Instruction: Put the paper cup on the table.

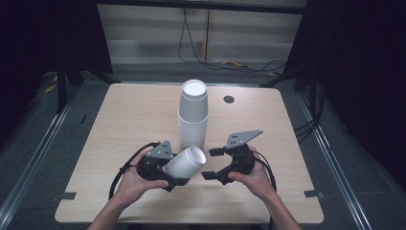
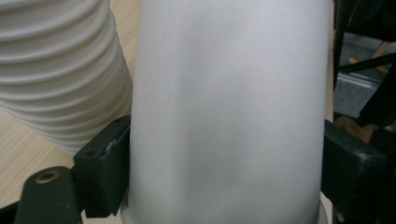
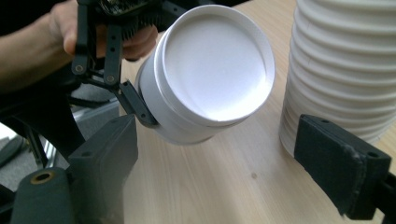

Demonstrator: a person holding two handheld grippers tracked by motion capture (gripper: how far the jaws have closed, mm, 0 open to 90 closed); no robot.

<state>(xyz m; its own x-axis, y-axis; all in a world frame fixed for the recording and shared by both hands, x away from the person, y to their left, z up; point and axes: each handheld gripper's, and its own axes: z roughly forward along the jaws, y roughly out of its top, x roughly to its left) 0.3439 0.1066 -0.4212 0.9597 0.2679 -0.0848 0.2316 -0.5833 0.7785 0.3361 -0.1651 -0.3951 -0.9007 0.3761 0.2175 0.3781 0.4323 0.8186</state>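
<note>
my left gripper [image 1: 176,178] pinches a white cup [image 1: 186,162], tilted above the surface [image 1: 119,124], just beside the cup stack [image 1: 193,117]. my right gripper [image 1: 211,164] is spread, holding nothing, facing the cup.

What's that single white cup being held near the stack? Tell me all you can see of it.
The cup is plain white, matte, foam-like by its look, with a raised band around the end that faces the right gripper. It lies tilted on its side above the table, that end pointing right and slightly up. The left gripper has its black jaws pressed on opposite sides of its wall. It sits just in front of the stack.
</note>
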